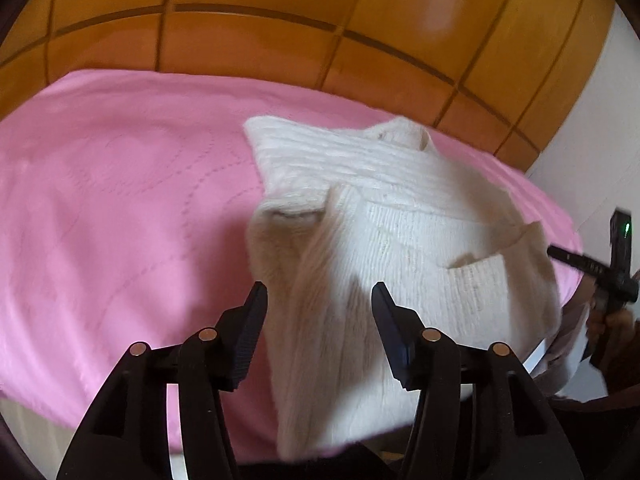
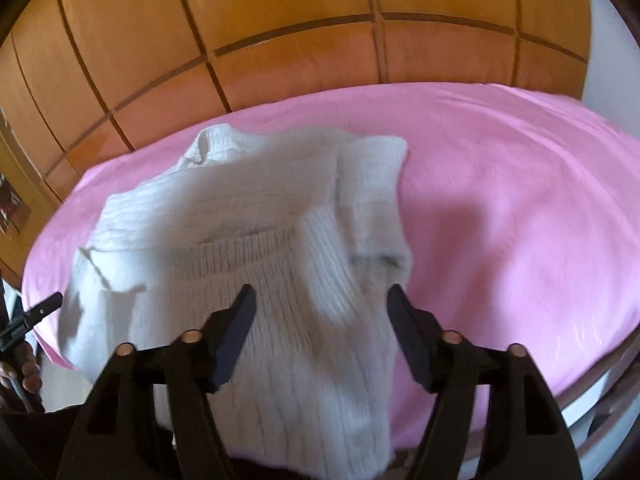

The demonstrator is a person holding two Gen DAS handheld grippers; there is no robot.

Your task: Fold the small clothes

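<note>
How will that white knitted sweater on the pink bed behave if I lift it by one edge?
The white sweater will probably flop and drape, since it already lies in soft folds. Its thick ribbed knit suggests it may sag and stretch under its own weight. The fuzzy surface likely grips well on the pink bedspread, so pushing may bunch it rather than slide it.

Sweater (image 2: pixel 248 216) motion-blurred, hem cut off below

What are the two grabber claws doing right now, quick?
Left gripper: open, holding nothing, over the fluffy white knitted sweater.
Right gripper: open, holding nothing, above the same sweater.
</note>
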